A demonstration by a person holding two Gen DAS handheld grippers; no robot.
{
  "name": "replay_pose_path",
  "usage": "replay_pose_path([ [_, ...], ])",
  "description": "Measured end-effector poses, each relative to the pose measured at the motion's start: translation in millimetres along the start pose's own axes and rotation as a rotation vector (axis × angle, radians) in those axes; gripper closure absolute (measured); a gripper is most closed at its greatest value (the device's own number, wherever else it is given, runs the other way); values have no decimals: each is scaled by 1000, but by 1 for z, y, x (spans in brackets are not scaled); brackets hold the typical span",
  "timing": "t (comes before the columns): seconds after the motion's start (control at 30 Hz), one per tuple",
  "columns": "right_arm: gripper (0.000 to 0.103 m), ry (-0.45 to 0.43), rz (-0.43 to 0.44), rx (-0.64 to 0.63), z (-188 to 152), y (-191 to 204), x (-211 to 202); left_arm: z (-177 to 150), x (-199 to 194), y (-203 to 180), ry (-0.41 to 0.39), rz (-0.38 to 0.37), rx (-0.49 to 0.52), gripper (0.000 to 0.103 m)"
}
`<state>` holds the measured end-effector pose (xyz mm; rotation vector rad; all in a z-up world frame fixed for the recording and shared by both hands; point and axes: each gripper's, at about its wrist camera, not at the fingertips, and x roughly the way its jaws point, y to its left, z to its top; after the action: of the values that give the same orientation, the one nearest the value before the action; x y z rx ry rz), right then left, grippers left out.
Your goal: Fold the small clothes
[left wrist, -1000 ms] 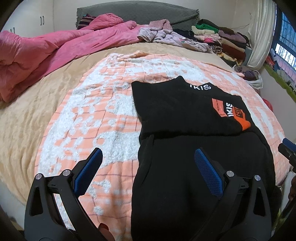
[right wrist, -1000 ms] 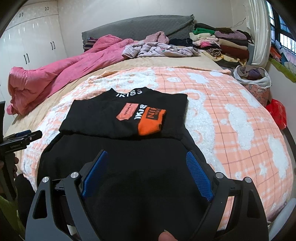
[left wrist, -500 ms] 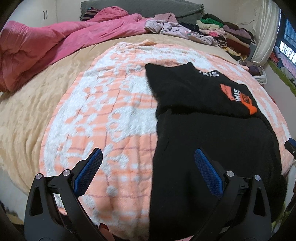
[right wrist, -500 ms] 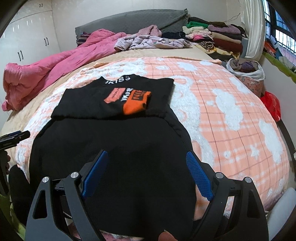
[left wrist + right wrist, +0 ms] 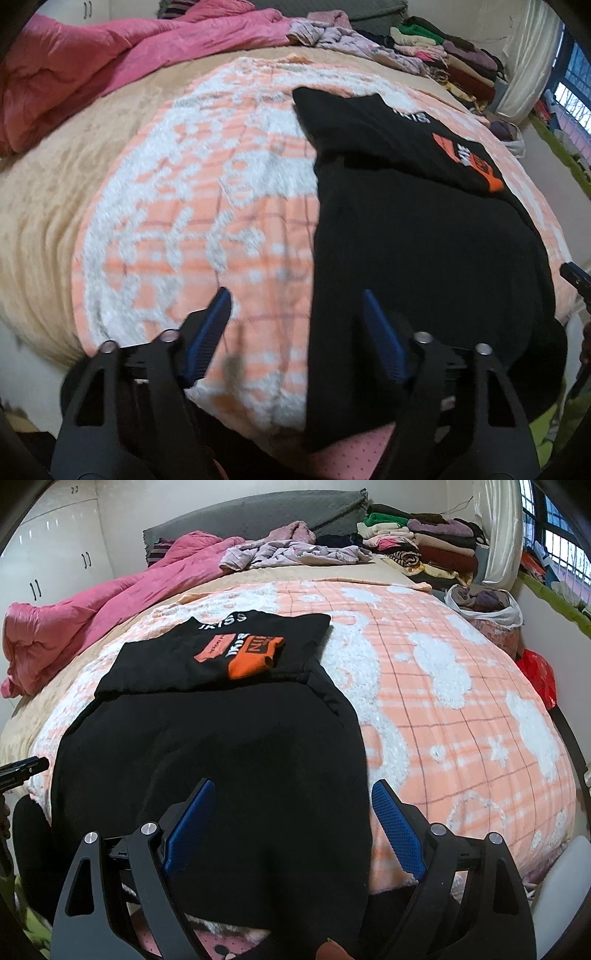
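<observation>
A black garment (image 5: 417,251) (image 5: 221,760) lies flat on the orange-and-white blanket, its top part folded down with white lettering and an orange patch (image 5: 255,657) facing up. Its lower part hangs over the bed's near edge. My left gripper (image 5: 295,314) is open and empty above the garment's left edge near the bed's front. My right gripper (image 5: 291,812) is open and empty above the garment's lower right part. Each gripper's tip shows at the edge of the other view.
A pink quilt (image 5: 110,59) lies bunched at the back left of the bed. Loose clothes (image 5: 295,552) and a stack of folded clothes (image 5: 424,542) lie along the headboard. A bag of clothes (image 5: 484,602) stands by the bed at right.
Both grippers have pulled back toward the bed's near edge and lower. The left gripper's jaws have narrowed a little. The garment has not moved.
</observation>
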<state>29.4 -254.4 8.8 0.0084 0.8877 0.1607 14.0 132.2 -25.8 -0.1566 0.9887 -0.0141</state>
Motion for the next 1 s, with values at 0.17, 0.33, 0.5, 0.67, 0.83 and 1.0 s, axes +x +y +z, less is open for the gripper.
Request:
replay_pose_path([
  [0.17, 17, 13, -2, 6, -10, -6, -1, -13, 3, -3, 37, -36, 6, 61],
  [0.33, 17, 25, -4, 20, -20, -14, -4, -23, 8, -3, 75, -85, -9, 75],
  [0.5, 17, 50, -3, 26, -30, -21, -3, -30, 15, -7, 106, -106, -12, 78],
  [0.67, 17, 80, -1, 26, -39, -26, -1, -35, 21, -7, 129, -109, -15, 71],
  [0.83, 28, 119, 12, 26, -49, -29, 4, -40, 24, -13, 143, -111, 6, 69],
  [1.0, 48, 157, 39, 45, -54, -33, 14, -42, 24, -15, 146, -110, 15, 69],
])
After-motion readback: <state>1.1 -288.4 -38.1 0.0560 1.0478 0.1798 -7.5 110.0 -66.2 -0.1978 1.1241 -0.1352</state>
